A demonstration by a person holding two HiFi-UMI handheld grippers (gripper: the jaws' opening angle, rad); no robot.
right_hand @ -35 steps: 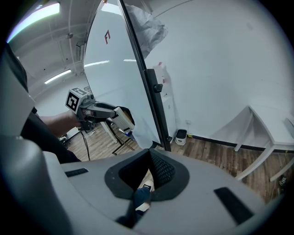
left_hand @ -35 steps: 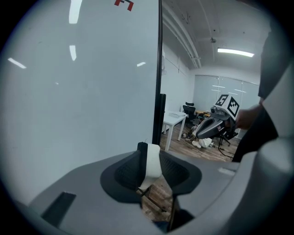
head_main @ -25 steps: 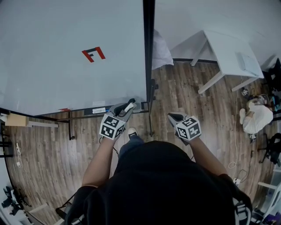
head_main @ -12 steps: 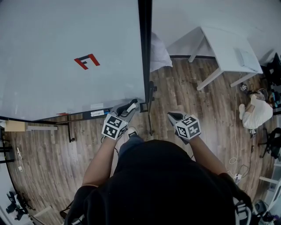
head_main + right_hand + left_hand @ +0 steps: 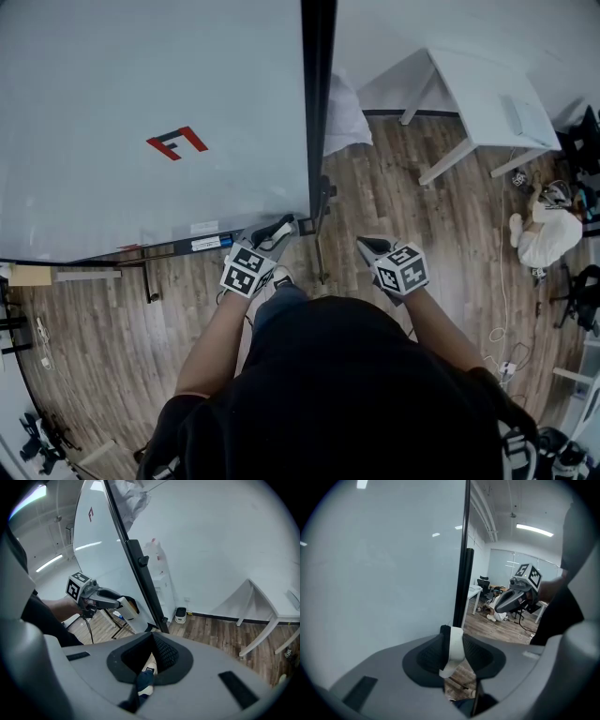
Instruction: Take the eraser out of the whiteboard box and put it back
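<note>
My left gripper [image 5: 281, 226] is shut on the eraser [image 5: 453, 648], a thin white block with a dark felt side, held upright between the pads. It hovers at the whiteboard's [image 5: 141, 94] lower right corner, just above the right end of the dark tray [image 5: 192, 246] under the board. The right gripper view shows that gripper [image 5: 101, 597] with the eraser [image 5: 127, 609] sticking out of its tip. My right gripper [image 5: 367, 247] hangs to the right of the board's stand, its jaws together and holding nothing [image 5: 152, 639].
The board's black post [image 5: 319, 94] stands between the two grippers, its foot on the wooden floor. A white table [image 5: 487, 103] sits at the back right. A person in white [image 5: 548, 239] is low on the floor at far right. Cables lie nearby.
My left gripper has sunk slightly toward the tray's right end with the eraser still in it. The right gripper has stayed where it was.
</note>
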